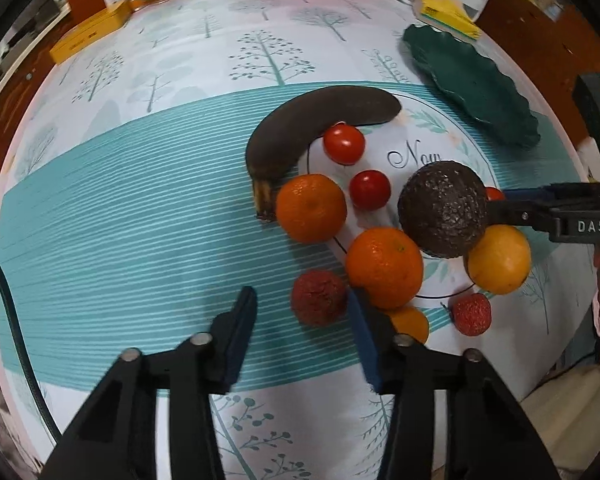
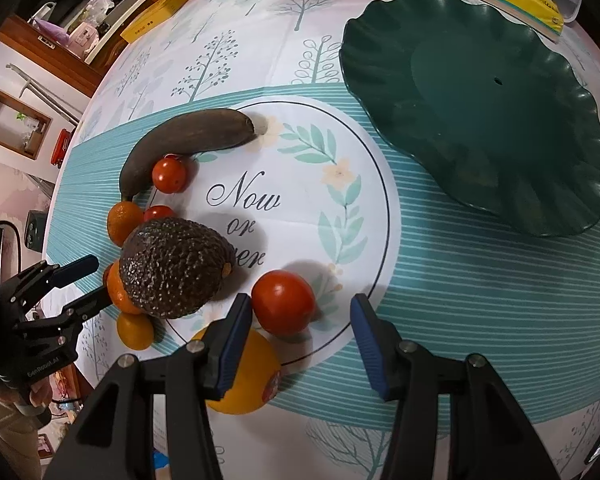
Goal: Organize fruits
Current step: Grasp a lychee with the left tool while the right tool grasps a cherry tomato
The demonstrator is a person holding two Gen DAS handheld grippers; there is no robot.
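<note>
Nothing sorted yet: the green plate (image 2: 480, 100) near the table's (image 2: 480, 320) far right edge is empty, and all the fruit is bunched mid-table. Our left gripper (image 1: 304, 304) is open around a lychee (image 1: 319, 298). Our right gripper (image 2: 300, 314) is open around a tomato (image 2: 283, 302), neither pinched.

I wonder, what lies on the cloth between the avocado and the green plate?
Nothing; in the right wrist view, only bare printed tablecloth separates the avocado from the green plate.

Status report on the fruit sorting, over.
Left claw open at rough red fruit. Right claw open around large tomato, not gripping. Green plate empty. Avocado crowds tomato.
</note>
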